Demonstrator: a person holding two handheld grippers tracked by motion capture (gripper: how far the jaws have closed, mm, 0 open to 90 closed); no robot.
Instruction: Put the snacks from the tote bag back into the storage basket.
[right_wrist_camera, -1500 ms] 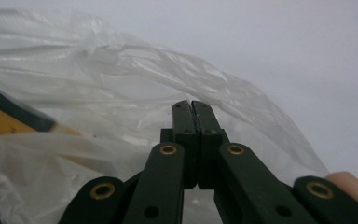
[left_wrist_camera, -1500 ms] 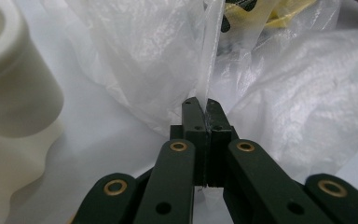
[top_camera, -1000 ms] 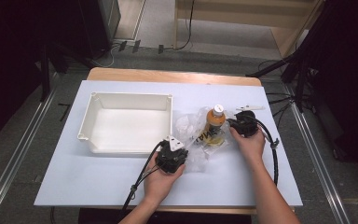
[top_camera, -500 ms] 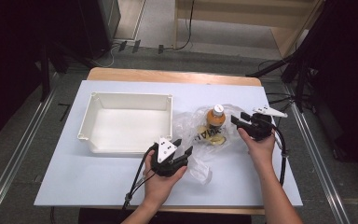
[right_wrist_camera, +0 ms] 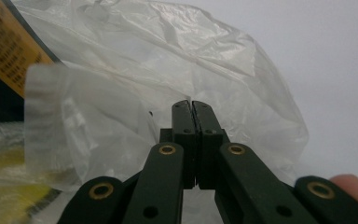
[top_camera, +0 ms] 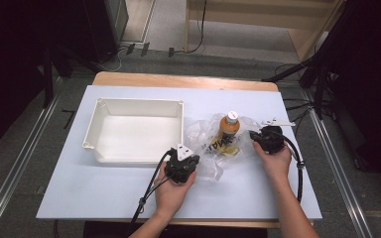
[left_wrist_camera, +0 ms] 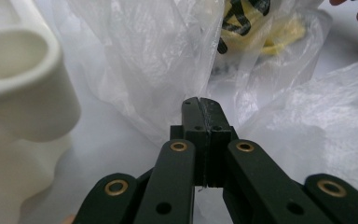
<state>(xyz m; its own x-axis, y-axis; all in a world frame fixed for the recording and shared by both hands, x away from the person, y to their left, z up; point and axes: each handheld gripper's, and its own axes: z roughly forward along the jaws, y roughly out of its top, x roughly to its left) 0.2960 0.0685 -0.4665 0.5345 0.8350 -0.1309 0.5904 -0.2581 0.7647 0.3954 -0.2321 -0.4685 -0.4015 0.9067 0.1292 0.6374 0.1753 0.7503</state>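
Both jaws pressed together, left hand-held gripper (left_wrist_camera: 199,105) and right hand-held gripper (right_wrist_camera: 192,108) each pinching the thin, slippery plastic bag (top_camera: 206,141); best gripped at bunched edges.

Black two-jaw left gripper (left_wrist_camera: 199,105) and right gripper (right_wrist_camera: 192,106), brass rivets on linkage arms, grey three-cornered top plates, black cables trailing toward 6 o'clock, bare forearms

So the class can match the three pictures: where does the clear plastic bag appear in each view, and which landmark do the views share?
High view: the plastic bag lies mid-table, right of the white tray, between the two grippers.
Left gripper view: it spreads across the middle and right, above the closed jaws.
Right gripper view: it covers the left and centre, behind the closed jaws.
Shared landmark: the orange bottle inside it.
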